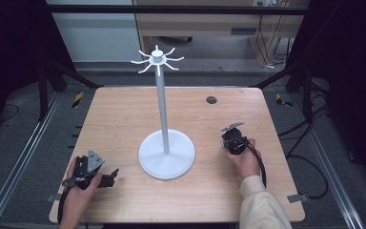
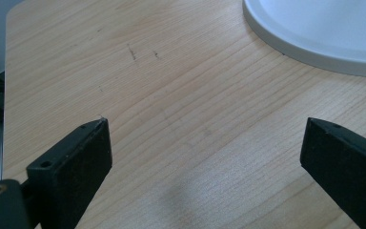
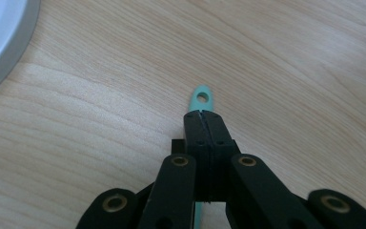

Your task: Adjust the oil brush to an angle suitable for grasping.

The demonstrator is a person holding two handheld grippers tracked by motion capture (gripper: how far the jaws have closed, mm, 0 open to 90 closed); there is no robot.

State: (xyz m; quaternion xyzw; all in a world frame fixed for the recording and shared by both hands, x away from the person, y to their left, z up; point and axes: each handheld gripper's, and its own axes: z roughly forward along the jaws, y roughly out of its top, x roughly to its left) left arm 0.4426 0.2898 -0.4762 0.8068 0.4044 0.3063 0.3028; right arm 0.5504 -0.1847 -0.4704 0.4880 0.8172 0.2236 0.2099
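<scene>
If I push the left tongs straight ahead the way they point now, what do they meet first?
Probably the white stand's round base, which lies ahead and a little to one side of the open left tongs. Bare wooden table lies between them; how far is hard to judge.

White hook stand [image 1: 166,143] on table [image 1: 124,114]

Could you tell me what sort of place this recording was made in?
Probably a lab bench for recording handling demos: a bare wooden table inside a dark frame, cables on the floor, and a lone white hook stand.
</scene>
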